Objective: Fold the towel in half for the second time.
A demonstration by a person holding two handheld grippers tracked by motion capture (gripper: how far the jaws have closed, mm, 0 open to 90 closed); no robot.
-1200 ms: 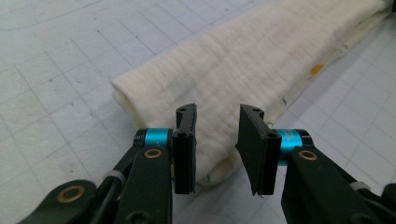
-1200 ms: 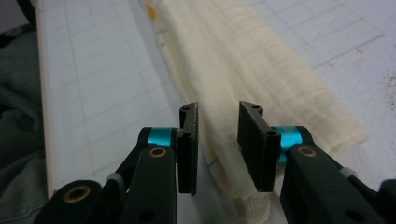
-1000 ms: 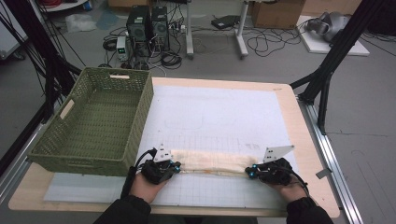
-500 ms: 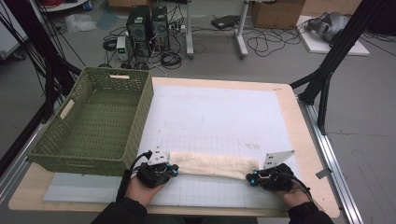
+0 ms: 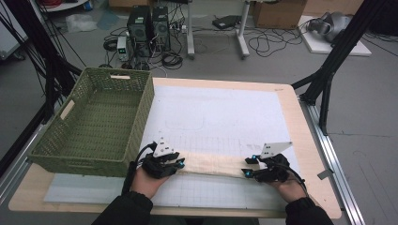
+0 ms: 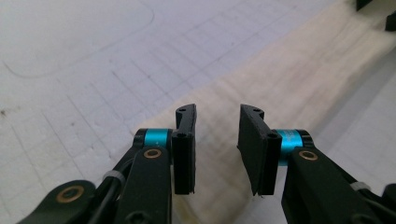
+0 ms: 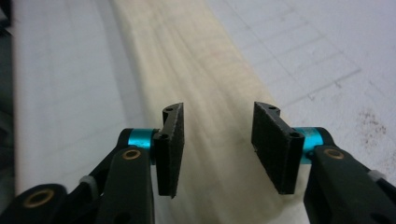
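Observation:
A long cream cloth [image 5: 211, 164], folded into a narrow strip, lies flat on the white gridded mat [image 5: 216, 112] near the table's front edge. My left gripper [image 5: 180, 163] is at the strip's left end and my right gripper [image 5: 247, 168] at its right end, each held in a hand. In the left gripper view the jaws of the left gripper [image 6: 215, 119] stand apart over the cloth [image 6: 299, 74] with nothing pinched. In the right gripper view the right gripper [image 7: 217, 116] is likewise open above the cloth [image 7: 191, 60]. Both sets of jaws have just been opening.
A green woven basket [image 5: 143, 110] stands empty on the table's left side, just beyond my left hand. The mat stretches bare behind the cloth. Black frame legs [image 5: 328, 70], computers and cables are on the floor past the table.
Both grippers have opened and let go of the cloth's ends. The strip now lies flatter on the mat. The hands have barely shifted.

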